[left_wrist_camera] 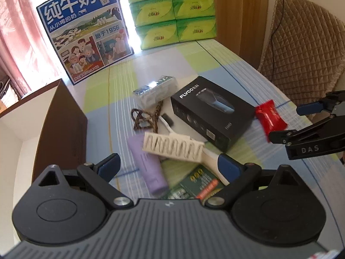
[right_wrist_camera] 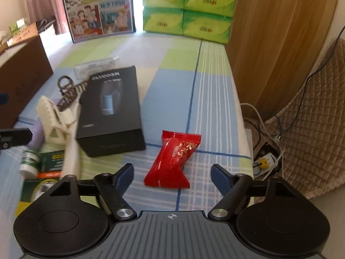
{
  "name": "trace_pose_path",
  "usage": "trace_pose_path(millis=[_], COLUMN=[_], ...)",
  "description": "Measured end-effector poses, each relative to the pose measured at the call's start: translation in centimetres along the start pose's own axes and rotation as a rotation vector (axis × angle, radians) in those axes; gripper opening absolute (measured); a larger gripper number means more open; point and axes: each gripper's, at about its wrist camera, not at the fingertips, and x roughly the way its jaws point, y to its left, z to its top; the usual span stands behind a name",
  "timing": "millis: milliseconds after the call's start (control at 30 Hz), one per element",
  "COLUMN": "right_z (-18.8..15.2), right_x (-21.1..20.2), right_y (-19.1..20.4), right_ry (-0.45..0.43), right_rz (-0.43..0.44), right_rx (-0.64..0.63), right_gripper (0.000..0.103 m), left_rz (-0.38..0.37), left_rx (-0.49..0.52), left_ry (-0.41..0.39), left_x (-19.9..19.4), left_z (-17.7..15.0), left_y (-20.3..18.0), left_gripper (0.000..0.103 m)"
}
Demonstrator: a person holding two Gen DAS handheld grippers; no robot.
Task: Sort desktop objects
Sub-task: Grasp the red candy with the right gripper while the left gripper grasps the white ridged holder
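Observation:
A red candy packet (right_wrist_camera: 172, 159) lies on the checked tablecloth (right_wrist_camera: 194, 90), and my right gripper (right_wrist_camera: 172, 178) stands open around its near end with both pads clear of it. In the left wrist view the same packet (left_wrist_camera: 270, 118) sits just off the right gripper (left_wrist_camera: 290, 122). My left gripper (left_wrist_camera: 170, 166) is open above a heap: a purple tube (left_wrist_camera: 148, 168), a cream toothed clip (left_wrist_camera: 172, 146) and a green box (left_wrist_camera: 194, 185). A black shaver box (left_wrist_camera: 211, 112) lies behind the heap, with a braided cord (left_wrist_camera: 142, 118) and a clear case (left_wrist_camera: 155, 90) beyond.
A brown cardboard box (left_wrist_camera: 64, 129) stands at the left table edge. A blue milk carton (left_wrist_camera: 84, 34) and stacked green tissue packs (left_wrist_camera: 174, 10) line the back. A quilted chair (left_wrist_camera: 301, 43) and a floor power strip (right_wrist_camera: 265, 161) are off the right edge. A small white bottle (right_wrist_camera: 29, 164) lies by the green box.

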Motion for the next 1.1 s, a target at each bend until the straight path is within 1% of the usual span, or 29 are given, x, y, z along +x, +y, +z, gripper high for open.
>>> trace_pose_path(millis=[167, 200, 333, 433, 567, 733, 800, 867, 1000, 1067, 1100], right_z=[0.3, 0.2, 0.5, 0.6, 0.3, -0.9, -1.4, -1.9, -2.7, -3.0, -3.1], right_x=[1.9, 1.9, 2.2, 2.2, 1.8, 0.7, 0.2, -0.3, -1.3, -1.9, -2.1], right_y=[-0.4, -0.5, -0.5, -0.4, -0.5, -0.5, -0.5, -0.6, -0.7, -0.7, -0.7], right_ry=[0.038, 0.034, 0.018, 0.022, 0.029, 0.044, 0.05, 0.055, 0.063, 0.06, 0.059], right_rz=[0.019, 0.028, 0.047, 0.052, 0.06, 0.062, 0.061, 0.058, 0.051, 0.051, 0.055], right_rx=[-0.011, -0.01, -0.03, -0.046, -0.026, 0.004, 0.018, 0.033, 0.05, 0.057, 0.059], right_gripper=[0.055, 0.054, 0.037, 0.032, 0.028, 0.028, 0.028, 0.028, 0.028, 0.028, 0.028], left_rz=[0.0, -0.003, -0.021, -0.039, -0.042, -0.044, -0.054, -0.068, -0.077, -0.062, -0.068], left_rx=[0.048, 0.059, 0.104, 0.124, 0.149, 0.147, 0.144, 0.146, 0.159, 0.158, 0.15], left_ry=[-0.006, -0.005, -0.006, 0.0, 0.019, 0.042, 0.04, 0.04, 0.026, 0.011, 0.001], left_x=[2.0, 2.4, 3.5, 4.5, 5.6, 6.7, 7.0, 7.0, 6.5, 5.9, 5.4], left_z=[0.6, 0.6, 0.6, 0.6, 0.6, 0.3, 0.2, 0.2, 0.0, 0.0, -0.1], left_y=[-0.1, -0.1, -0.1, -0.1, -0.3, -0.1, 0.0, 0.0, -0.2, -0.3, -0.2], left_gripper=[0.095, 0.095, 0.095, 0.095, 0.095, 0.095, 0.093, 0.085, 0.085, 0.084, 0.084])
